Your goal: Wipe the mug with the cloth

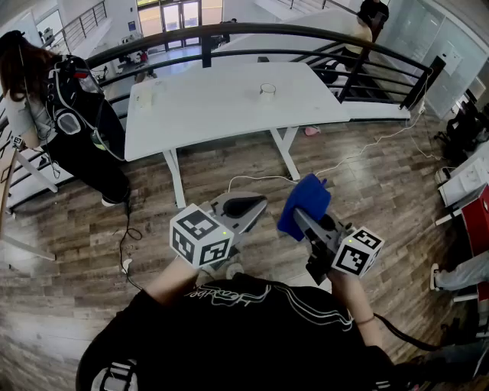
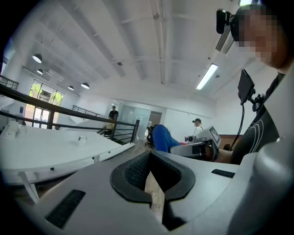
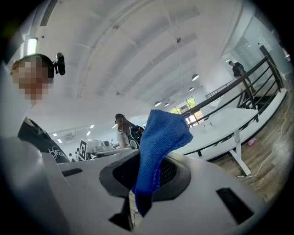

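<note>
**Head view.** Light is bright and even. Daylight enters through the glass doors [image 1: 179, 15] at the top edge. The white table [image 1: 229, 99] reads close to blown-out, with only a faint shadow beneath it. Fisheye distortion is strong: the railing [image 1: 252, 30] bows and the corners go dark.

**Left gripper view.** The ceiling strip light [image 2: 206, 77] and round downlights [image 2: 37, 58] are clipped to white, and the windows [image 2: 43, 94] are overexposed. The nearest foreground is soft and out of focus. The corners show black vignette.

**Right gripper view.** The same vignette is present. The cloth [image 3: 158, 147] is sharp with its weave legible, and its lower end sits in shadow. Background lines curve.
</note>
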Motion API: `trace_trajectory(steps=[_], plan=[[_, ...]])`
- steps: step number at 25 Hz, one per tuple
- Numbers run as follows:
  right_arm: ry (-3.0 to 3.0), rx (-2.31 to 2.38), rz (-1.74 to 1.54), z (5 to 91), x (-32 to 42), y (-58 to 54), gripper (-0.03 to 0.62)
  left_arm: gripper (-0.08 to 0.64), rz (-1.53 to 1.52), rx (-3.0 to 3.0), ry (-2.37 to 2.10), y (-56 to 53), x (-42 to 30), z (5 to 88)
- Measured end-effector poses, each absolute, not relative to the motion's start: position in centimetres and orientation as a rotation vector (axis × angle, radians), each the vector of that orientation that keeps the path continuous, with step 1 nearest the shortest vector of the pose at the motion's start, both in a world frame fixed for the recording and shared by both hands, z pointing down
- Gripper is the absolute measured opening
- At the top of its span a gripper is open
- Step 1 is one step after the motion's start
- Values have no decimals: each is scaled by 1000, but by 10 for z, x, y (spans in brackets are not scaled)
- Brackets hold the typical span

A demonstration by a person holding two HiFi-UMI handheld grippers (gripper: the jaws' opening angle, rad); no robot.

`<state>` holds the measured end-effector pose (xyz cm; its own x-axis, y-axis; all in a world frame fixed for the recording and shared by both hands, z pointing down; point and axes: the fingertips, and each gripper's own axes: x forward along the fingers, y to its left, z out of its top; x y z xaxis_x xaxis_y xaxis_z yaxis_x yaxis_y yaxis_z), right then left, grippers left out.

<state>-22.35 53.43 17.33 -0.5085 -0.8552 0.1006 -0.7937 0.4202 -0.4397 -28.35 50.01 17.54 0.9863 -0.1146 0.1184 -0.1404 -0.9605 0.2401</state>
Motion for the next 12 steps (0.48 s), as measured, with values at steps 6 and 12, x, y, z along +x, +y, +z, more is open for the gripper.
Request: trace_trajectory(steps=[6,12], plan=[[2508,-1471,-679,179,-221,533,51,6,160,2878,-183,500,-281,181],[2475,-1424,-719,184,-219,530,51,6,159,2875,-209,497,-283,185]])
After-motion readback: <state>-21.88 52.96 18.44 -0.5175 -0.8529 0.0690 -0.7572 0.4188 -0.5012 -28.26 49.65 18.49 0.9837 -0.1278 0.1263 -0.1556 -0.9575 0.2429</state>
